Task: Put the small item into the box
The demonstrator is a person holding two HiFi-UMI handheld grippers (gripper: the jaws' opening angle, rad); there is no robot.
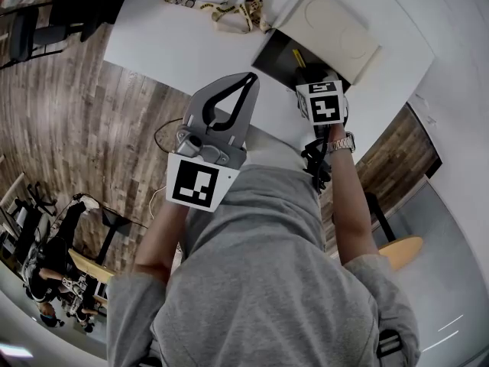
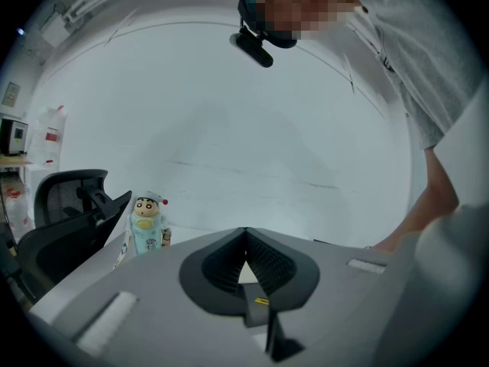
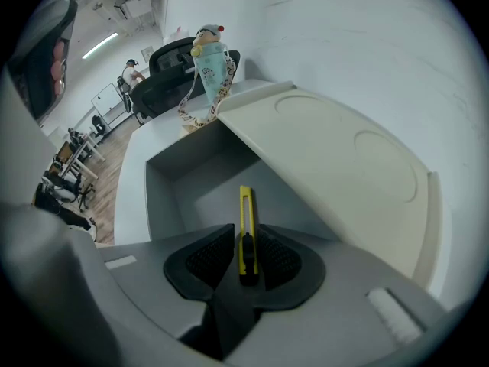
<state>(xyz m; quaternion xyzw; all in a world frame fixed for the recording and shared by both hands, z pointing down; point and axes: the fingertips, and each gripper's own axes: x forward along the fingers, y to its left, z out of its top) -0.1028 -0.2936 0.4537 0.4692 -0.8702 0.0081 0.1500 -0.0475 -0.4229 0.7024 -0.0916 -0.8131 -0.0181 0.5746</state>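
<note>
White tabletop (image 1: 168, 44), open box (image 3: 164, 186).
Yellow utility knife (image 3: 244, 216), loose between right gripper's (image 3: 246, 243) parted jaws, points up-frame into it; left gripper (image 2: 245, 245) pinched closed, empty.

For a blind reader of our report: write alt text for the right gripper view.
A yellow utility knife stands between the right gripper's slightly parted jaws, pointing down into an open grey box whose pale lid leans back at right. Beyond the box a cartoon figure bottle with a lanyard stands on the white table.
</note>
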